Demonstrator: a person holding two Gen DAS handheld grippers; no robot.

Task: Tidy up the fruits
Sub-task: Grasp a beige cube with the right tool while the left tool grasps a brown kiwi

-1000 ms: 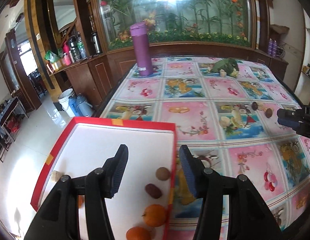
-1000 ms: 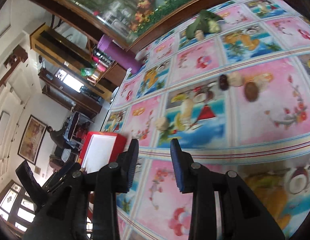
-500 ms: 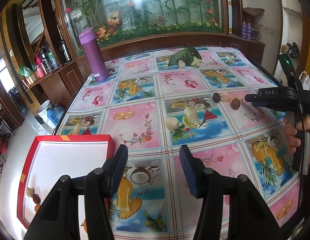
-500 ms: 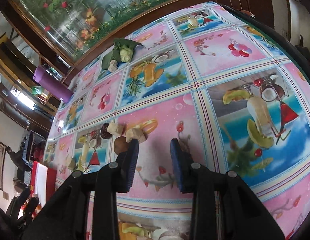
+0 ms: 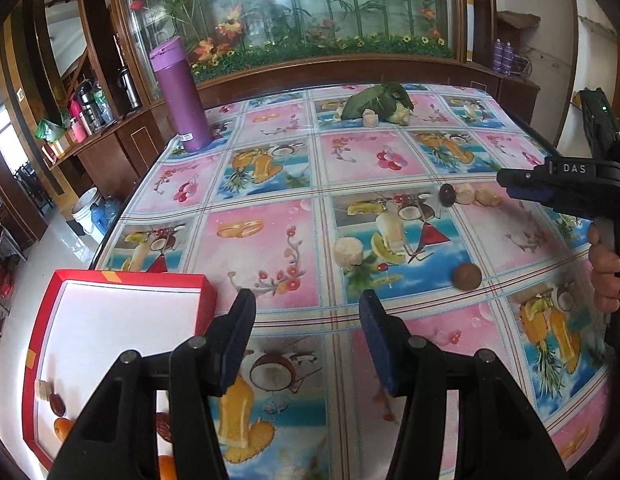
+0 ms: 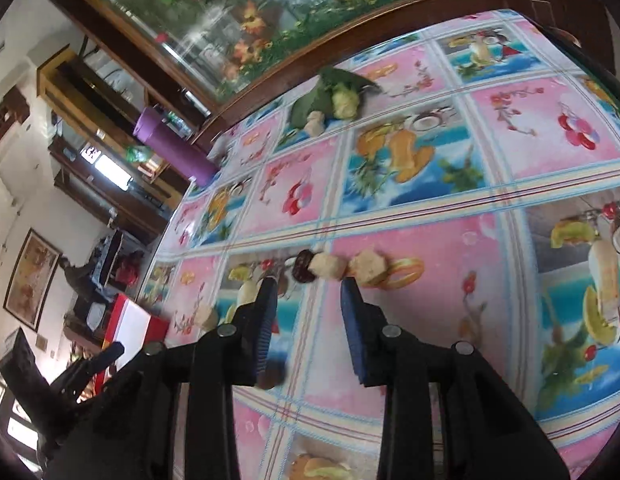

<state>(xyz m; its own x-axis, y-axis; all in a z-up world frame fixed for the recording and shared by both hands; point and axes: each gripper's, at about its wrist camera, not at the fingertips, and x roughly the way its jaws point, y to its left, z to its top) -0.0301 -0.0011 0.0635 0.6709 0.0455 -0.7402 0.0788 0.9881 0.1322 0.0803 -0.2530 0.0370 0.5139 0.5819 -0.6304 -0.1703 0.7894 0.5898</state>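
- You are reaching your right hand-held gripper (image 6: 309,308), jaws apart and empty, toward the small dark round fruit (image 6: 303,271).
- Your left hand-held gripper (image 5: 307,336) is hovering apart beside the red-rimmed white tray (image 5: 129,278).
- Next: straddle, then close gently.

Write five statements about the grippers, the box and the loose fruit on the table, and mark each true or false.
1. The left gripper is open and empty. True.
2. The red box holds no fruit. False: several pieces lie in its near corner.
3. The purple bottle stands upright. True.
4. The right gripper grips the dark fruit. False: it is open, the fruit lies beyond it.
5. The brown round fruit lies on the table. True.
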